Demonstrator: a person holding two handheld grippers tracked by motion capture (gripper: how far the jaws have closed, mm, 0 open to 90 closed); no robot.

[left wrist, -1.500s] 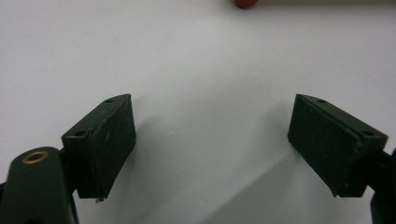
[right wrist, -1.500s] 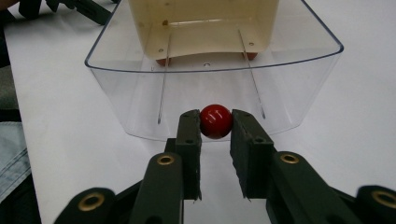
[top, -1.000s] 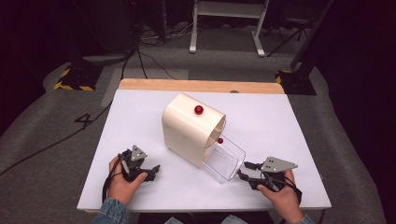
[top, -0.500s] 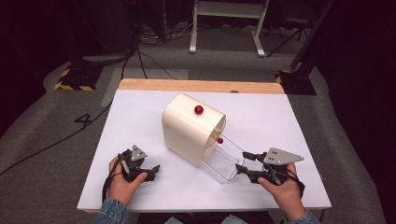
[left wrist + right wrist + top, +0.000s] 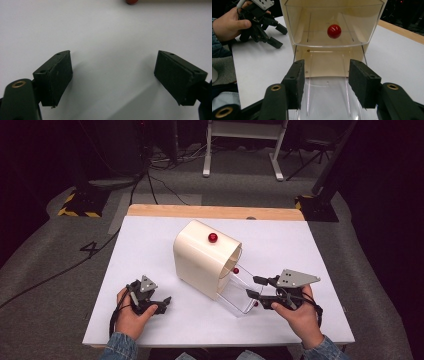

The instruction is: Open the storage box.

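our right gripper, jaws spread and pinching nothing, has the clear drawer pulled out before it; closing remains.

A cream box with a red knob and clear drawer stands on a white table.

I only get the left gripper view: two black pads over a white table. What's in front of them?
Observer: A cream box stands mid-table, with its lower clear drawer pulled out.
Operator: And the other hand?
Observer: It holds the right gripper at that drawer, jaws apart.
Operator: Anything above the drawer?
Observer: A second clear drawer, pushed in, with a red knob.
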